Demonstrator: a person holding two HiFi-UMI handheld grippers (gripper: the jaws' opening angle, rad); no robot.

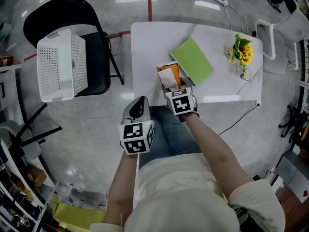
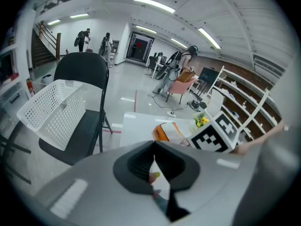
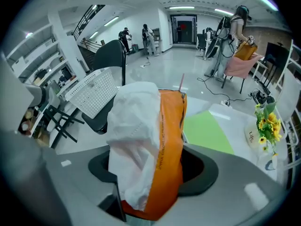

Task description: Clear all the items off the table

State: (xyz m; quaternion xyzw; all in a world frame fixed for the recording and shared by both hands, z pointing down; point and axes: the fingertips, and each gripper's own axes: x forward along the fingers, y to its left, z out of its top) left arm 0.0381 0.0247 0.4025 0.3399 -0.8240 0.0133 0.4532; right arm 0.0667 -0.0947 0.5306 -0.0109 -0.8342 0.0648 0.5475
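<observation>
Since the table (image 1: 149,52) must be emptied, we clamp the orange tissue pack (image 3: 164,140) in our right gripper (image 1: 173,87) above its near edge, bound, we judge, for the white basket (image 1: 58,64) at left; our left gripper (image 1: 139,101) is closed, empty; the green folder (image 1: 191,61) waits.

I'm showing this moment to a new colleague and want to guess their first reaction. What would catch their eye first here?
Most striking is the orange-and-white packet clamped in the right hand-held gripper, over the near edge of the white table. Behind it lie a bright green folder and, at the table's right end, yellow flowers. A white basket sits on a black chair to the left.
</observation>
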